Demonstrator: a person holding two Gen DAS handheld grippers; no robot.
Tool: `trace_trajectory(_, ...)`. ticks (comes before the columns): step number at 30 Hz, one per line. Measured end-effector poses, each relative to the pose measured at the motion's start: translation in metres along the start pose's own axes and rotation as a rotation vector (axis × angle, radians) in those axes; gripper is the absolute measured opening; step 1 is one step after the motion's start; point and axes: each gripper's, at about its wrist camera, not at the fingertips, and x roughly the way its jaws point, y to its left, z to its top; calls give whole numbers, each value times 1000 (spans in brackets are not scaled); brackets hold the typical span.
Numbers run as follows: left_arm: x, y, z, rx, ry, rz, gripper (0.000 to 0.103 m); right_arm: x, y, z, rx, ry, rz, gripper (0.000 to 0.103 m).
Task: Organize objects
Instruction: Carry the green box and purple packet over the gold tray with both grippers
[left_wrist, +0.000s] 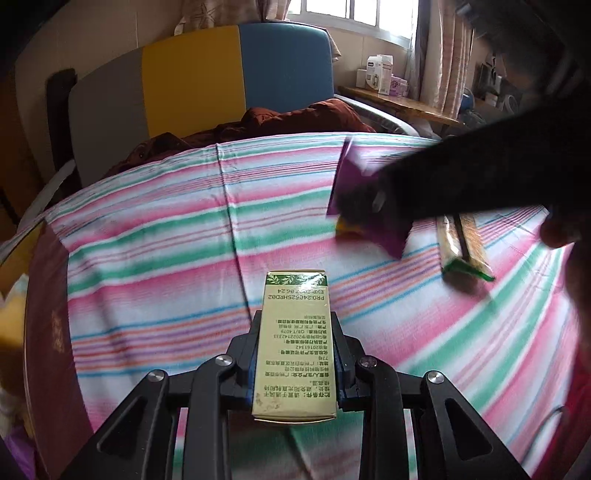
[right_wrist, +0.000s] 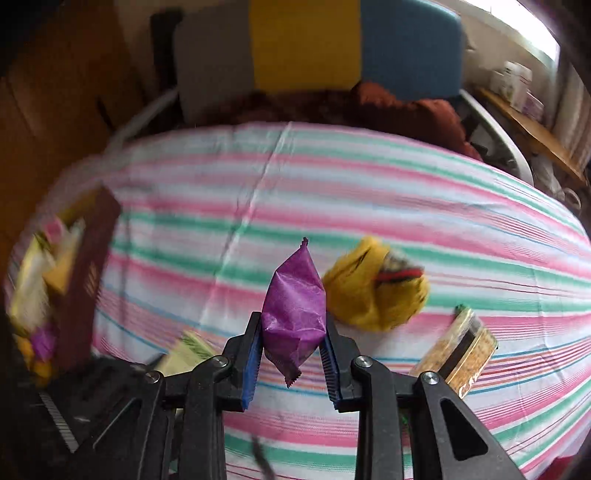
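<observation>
My left gripper (left_wrist: 295, 325) is shut on a tall cream and green carton (left_wrist: 293, 343) with printed text, held above the striped cloth. My right gripper (right_wrist: 293, 325) is shut on a purple snack packet (right_wrist: 295, 310), lifted off the cloth; the packet also shows in the left wrist view (left_wrist: 354, 177), partly behind the dark right gripper. A yellow snack packet (right_wrist: 373, 291) lies on the cloth just right of the purple one. A clear-wrapped grain bar (right_wrist: 461, 354) with a green end lies further right, also in the left wrist view (left_wrist: 461, 247).
A dark red box (left_wrist: 51, 332) stands at the table's left edge, with several packets inside (right_wrist: 33, 280). The striped cloth (left_wrist: 184, 240) covers the round table. A chair with grey, yellow and blue back (left_wrist: 192, 85) and a rust-coloured garment (left_wrist: 295, 118) sit behind.
</observation>
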Motion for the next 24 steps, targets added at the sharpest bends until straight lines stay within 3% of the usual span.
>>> trace_trajectory(8, -26, 5, -30, 51, -26, -7, 30, 12, -1, -6, -5, 65, 2, 29)
trace_trajectory(13, -41, 13, -38, 19, -19, -48, 30, 12, 0, -9, -23, 89, 3, 29)
trace_trajectory(24, -109, 35, -32, -40, -135, -128, 30, 6, 28, -17, -91, 57, 22, 29)
